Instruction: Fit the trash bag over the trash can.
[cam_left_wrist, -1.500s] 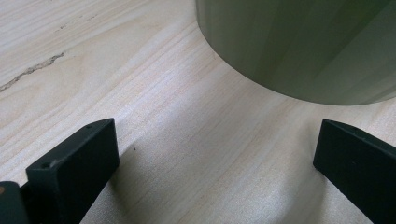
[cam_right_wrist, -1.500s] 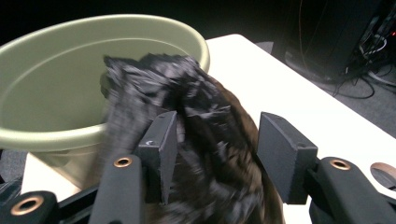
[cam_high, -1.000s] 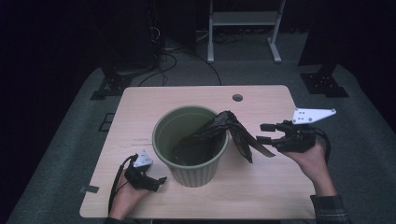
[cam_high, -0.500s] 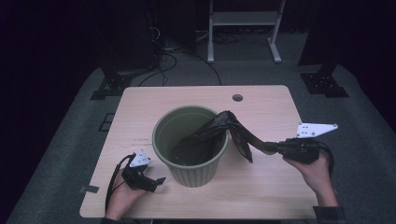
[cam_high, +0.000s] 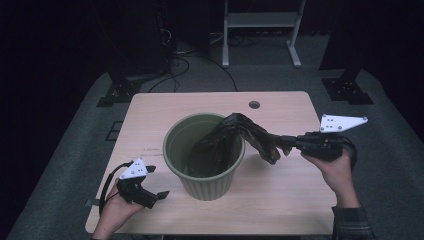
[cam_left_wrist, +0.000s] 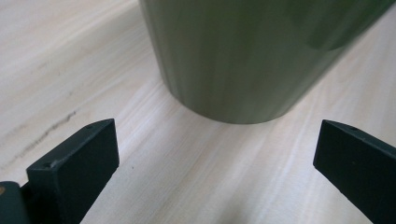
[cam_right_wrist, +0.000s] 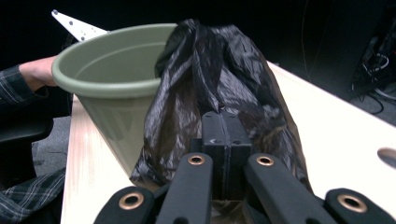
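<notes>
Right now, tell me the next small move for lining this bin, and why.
Probably draw the right gripper outward and down, to stretch the black bag over the near rim of the green bin. Its jaws are shut on the bag's edge, and the bag drapes half in, half out. The left gripper waits open beside the bin.

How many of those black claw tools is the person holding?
2: the left gripper sits open near the green bin; the right gripper pinches the black bag.
</notes>
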